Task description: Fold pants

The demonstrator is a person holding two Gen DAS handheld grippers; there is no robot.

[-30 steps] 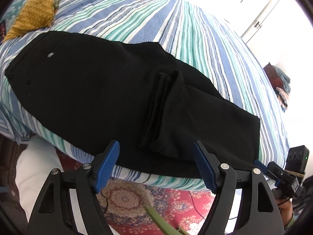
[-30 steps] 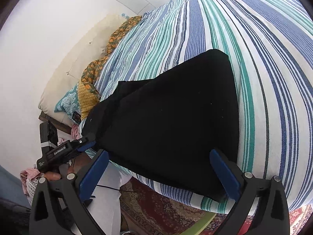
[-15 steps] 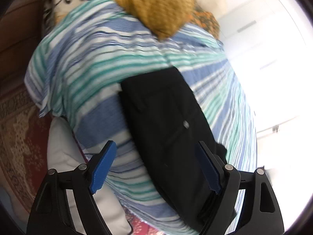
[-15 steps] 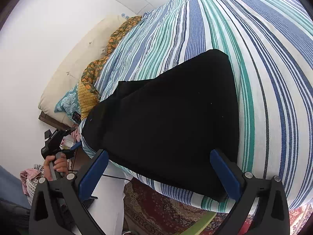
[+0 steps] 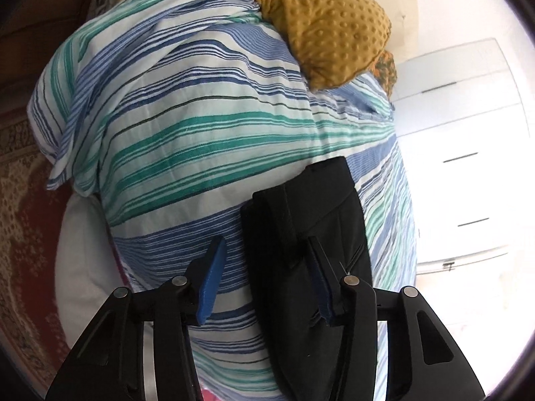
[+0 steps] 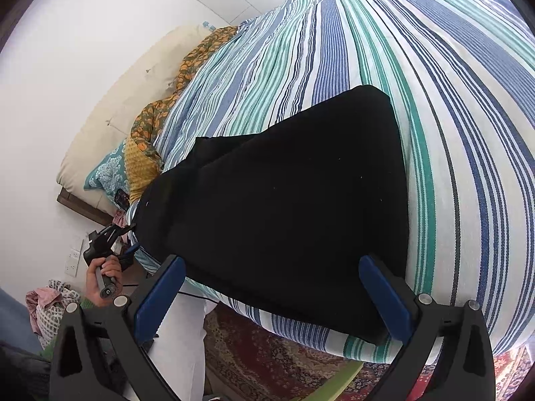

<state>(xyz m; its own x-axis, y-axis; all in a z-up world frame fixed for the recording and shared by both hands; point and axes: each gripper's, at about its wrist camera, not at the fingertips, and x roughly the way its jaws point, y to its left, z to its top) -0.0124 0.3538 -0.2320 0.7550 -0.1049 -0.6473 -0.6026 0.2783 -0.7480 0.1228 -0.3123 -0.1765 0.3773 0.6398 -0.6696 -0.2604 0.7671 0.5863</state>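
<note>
Pants: black fabric pants [image 6: 284,207] lie flat on the blue, green and white striped bedspread [image 6: 451,77], near the bed's edge.
Left gripper [image 5: 267,277]: fingers partly apart, straddling the pants' thick waistband end; one blue pad touches the cloth, no clamp visible.
Right gripper [image 6: 271,297]: fingers spread wide, holding nothing, hovering beside the pants' near edge.
Pillow: mustard dotted pillow [image 5: 327,30] at the bed's head.

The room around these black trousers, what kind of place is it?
Most likely a bedroom at home. The trousers lie on a bed with a striped cover, pillows sit at its head, and white drawers stand by the wall.
</note>
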